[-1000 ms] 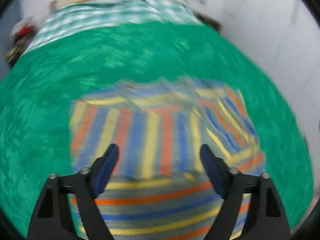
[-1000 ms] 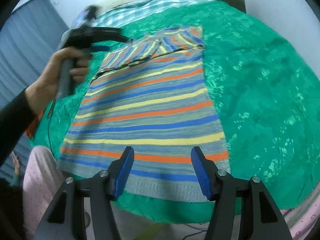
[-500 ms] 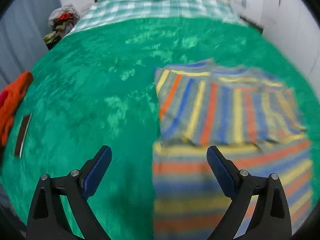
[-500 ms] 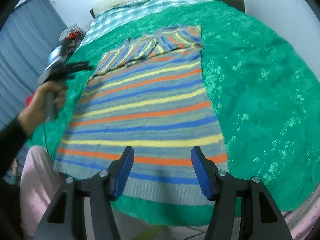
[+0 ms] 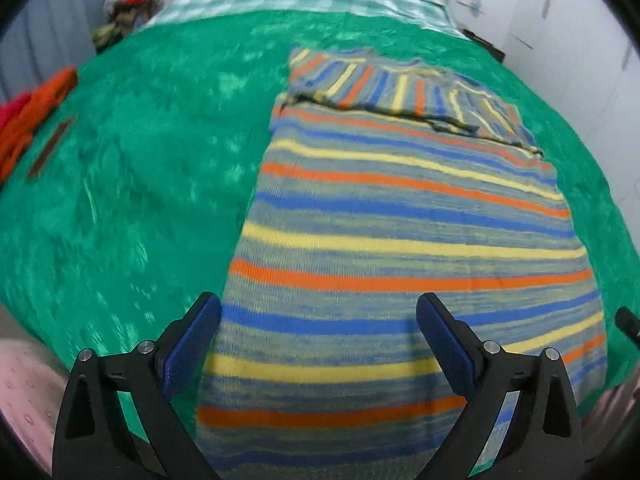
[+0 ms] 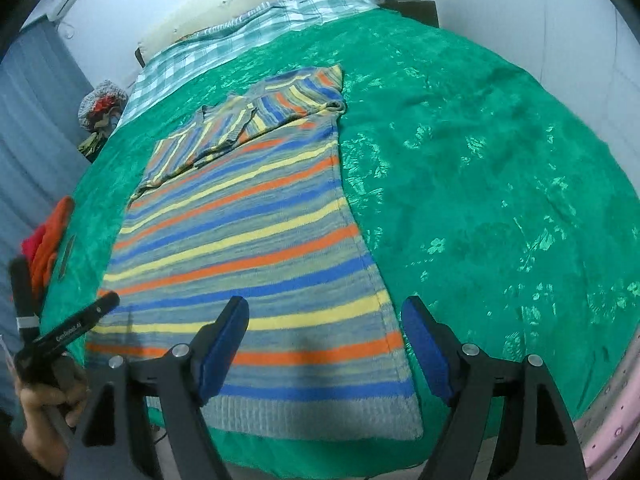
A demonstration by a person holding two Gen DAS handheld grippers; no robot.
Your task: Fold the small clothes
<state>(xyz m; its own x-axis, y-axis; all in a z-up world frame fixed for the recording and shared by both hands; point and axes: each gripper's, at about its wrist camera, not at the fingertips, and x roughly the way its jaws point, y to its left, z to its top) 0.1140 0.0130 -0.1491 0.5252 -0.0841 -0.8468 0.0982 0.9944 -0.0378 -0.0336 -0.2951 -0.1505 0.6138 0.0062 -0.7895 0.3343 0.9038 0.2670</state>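
A striped knit sweater (image 5: 400, 220) in blue, orange, yellow and grey lies flat on a green bedspread (image 5: 140, 160), its sleeves folded across the far end. My left gripper (image 5: 318, 320) is open and empty over the sweater's near left hem. In the right wrist view the sweater (image 6: 248, 240) stretches away from me, hem nearest. My right gripper (image 6: 324, 328) is open and empty over the hem's right corner. The left gripper (image 6: 68, 332), held in a hand, shows at that view's lower left.
Orange and red clothes (image 5: 32, 116) and a dark flat strip (image 5: 50, 148) lie on the bedspread's left side. A checked sheet (image 6: 240, 36) and pillow are at the bed's head. A pile of clothes (image 6: 100, 108) sits at the far left. White wall on the right.
My left gripper has pulled back from the folded sleeves at the far end to the sweater's near hem. My right gripper has stayed put over the hem.
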